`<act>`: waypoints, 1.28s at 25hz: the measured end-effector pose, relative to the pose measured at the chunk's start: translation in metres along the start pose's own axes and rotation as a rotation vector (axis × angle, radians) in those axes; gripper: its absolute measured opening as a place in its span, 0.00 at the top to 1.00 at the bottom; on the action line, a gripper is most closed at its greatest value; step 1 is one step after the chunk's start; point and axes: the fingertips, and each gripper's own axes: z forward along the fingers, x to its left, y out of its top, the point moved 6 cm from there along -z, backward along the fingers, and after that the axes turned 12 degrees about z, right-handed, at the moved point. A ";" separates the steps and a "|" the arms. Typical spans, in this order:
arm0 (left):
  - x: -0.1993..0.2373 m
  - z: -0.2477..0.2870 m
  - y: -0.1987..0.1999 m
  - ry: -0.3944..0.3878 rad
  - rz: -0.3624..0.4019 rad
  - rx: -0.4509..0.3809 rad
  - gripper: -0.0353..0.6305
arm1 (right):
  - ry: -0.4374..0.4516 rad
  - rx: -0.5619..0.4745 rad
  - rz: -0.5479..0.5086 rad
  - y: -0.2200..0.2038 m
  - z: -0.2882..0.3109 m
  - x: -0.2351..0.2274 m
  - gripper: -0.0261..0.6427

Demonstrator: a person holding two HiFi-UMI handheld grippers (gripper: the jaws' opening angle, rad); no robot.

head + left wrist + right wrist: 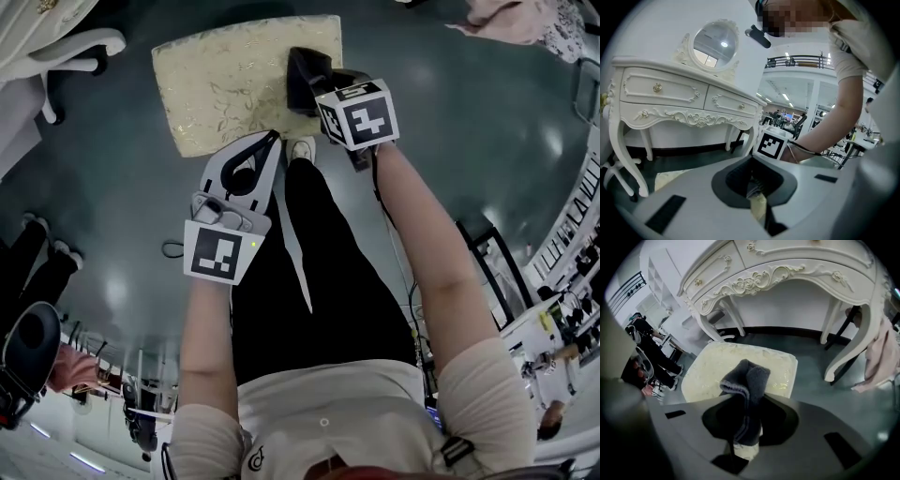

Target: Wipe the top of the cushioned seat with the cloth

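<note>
The cushioned seat (234,80) is a square cream pad with a gold leaf pattern, standing on the dark floor ahead of me. My right gripper (314,89) hovers over its right edge, shut on a dark grey cloth (302,77). In the right gripper view the cloth (747,380) sticks up from between the jaws, folded over, with the seat (740,364) beyond it. My left gripper (272,141) points at the seat's near right corner, its jaws together with nothing held. The left gripper view shows a sliver of the seat (670,177) low down.
A white ornate dressing table (787,268) stands just behind the seat, with an oval mirror (715,42) on top. A pink garment (881,357) hangs by its right leg. My white shoe (302,148) touches the seat's near edge. People stand at the left (651,345).
</note>
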 end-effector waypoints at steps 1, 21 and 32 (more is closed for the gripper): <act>-0.002 0.003 0.001 0.001 0.000 0.000 0.93 | -0.003 -0.001 0.003 0.000 -0.002 -0.005 0.83; 0.006 -0.025 0.020 0.040 0.036 -0.020 0.93 | -0.157 0.015 -0.018 0.005 -0.052 -0.021 0.85; 0.041 -0.133 -0.014 -0.016 0.199 0.063 0.93 | 0.015 0.004 -0.003 -0.019 -0.016 0.135 0.85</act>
